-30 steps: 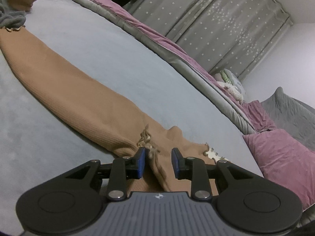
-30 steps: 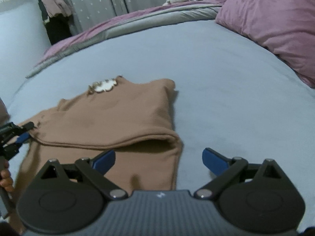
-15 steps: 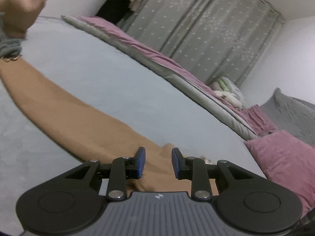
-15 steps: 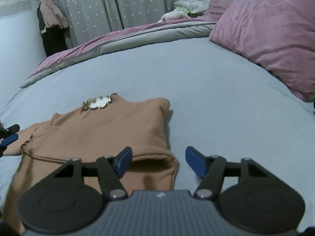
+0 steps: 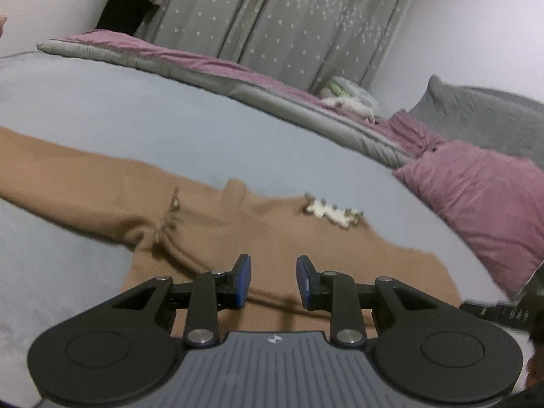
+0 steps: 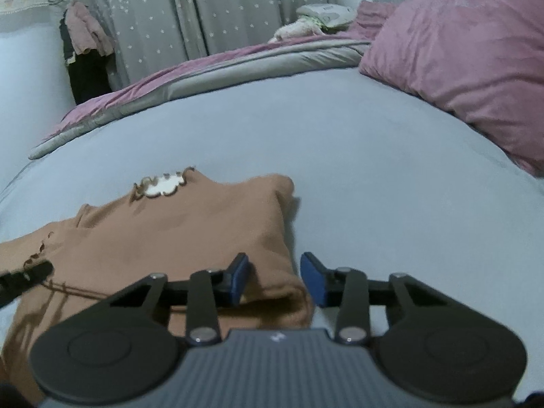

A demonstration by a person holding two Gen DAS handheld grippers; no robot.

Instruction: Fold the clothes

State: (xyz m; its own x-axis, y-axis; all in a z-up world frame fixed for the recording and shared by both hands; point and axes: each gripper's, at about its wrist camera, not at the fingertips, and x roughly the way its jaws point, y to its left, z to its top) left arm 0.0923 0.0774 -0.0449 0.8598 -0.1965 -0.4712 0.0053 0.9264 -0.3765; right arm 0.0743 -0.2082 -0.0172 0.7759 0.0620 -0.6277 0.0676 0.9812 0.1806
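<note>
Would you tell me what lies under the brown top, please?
The brown top lies flat on the pale blue bedsheet, which shows all round it. One sleeve stretches across the sheet. Whatever is beneath the cloth itself is covered.

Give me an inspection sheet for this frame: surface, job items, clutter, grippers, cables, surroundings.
Surface: bed sheet, pale blue, smooth.
Job items: brown top lying flat, right side folded over, one sleeve stretched out to the left.
Clutter: pink pillow, rolled duvet along the far edge, small items behind it.
Grippers: left gripper open above the top; right gripper open, straddling the folded edge.
Cables: nothing seen.
Surroundings: starred grey curtain, clothes hanging, white wall.
</note>
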